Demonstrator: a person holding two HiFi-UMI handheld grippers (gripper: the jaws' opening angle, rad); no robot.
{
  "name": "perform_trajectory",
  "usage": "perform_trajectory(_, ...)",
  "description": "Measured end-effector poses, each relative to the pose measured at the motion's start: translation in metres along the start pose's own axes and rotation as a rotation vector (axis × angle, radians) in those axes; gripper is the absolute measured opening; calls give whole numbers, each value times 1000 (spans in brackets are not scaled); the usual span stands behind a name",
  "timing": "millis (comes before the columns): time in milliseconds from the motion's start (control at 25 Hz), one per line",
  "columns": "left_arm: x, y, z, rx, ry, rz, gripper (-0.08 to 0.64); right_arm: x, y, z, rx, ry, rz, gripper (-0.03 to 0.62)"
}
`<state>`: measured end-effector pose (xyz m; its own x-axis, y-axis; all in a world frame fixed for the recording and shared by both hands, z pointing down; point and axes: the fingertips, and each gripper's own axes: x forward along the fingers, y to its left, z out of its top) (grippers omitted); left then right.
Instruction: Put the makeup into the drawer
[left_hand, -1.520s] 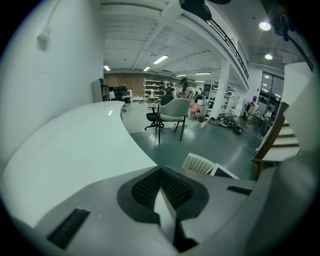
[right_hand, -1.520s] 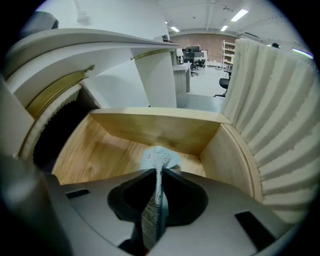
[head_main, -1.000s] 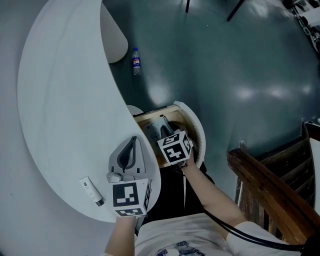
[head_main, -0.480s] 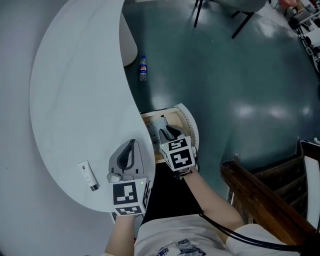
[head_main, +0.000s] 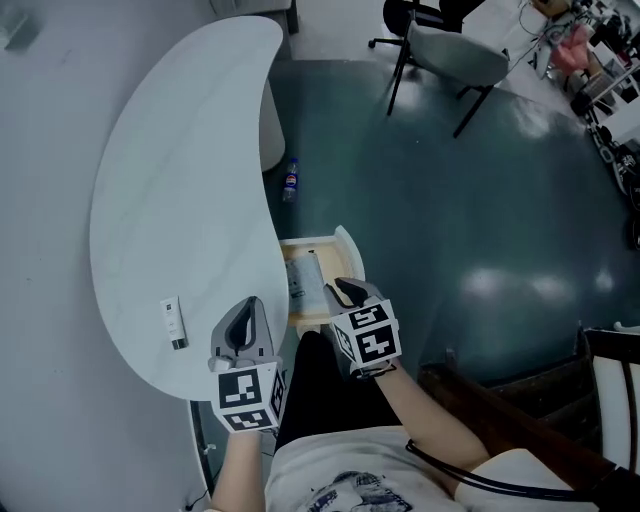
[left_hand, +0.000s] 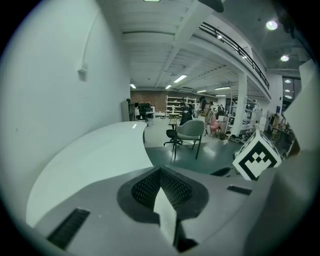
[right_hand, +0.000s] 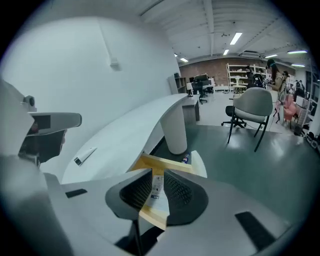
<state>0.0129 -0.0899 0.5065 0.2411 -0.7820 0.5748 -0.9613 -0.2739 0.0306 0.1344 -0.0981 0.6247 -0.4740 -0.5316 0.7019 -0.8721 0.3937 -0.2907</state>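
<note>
White counter (head_main: 170, 200) carries the tube (head_main: 173, 323), lying near-to-far, left of the nearer left hand-held gripper (head_main: 249, 305), whose jaws are together and empty. Over the open drawer (head_main: 310, 241), the right hand-held gripper (head_main: 343, 290) has jaws slightly apart, just closing on nothing.

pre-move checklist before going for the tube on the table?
1. White makeup tube in drawer: not ok, lies on the white curved table.
2. Wooden drawer open: ok.
3. Left claw open for pickup: not ok, shut, empty.
4. Right claw empty: ok, jaws narrowly apart, just been closing, nothing between them.
5. Room left in drawer: cannot tell, a printed flat packet lies inside.
</note>
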Motion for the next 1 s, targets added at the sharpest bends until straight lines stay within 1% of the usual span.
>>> perform_trajectory(160, -30, -12, 6, -8, -36, 31, 48, -43, -3, -7, -7, -7, 16, 79)
perform_trajectory(240, -44, -18, 10, -22, -52, 43, 48, -63, -3, -7, 1, -24, 32, 58)
perform_trajectory(360, -66, -27, 17, -29, -81, 63, 48, -92, 1, -4, 2, -54, 55, 55)
perform_trajectory(720, -130, -56, 30, -39, -151, 114, 48, -165, 47, 29, -99, -178, 147, 53)
perform_trajectory(880, -154, -56, 28, -73, -164, 131, 48, -184, 68, 44, -123, -227, 189, 43)
perform_trajectory(1000, -167, -53, 22, -131, -162, 112, 48, -196, 82, 49, -105, -256, 226, 38)
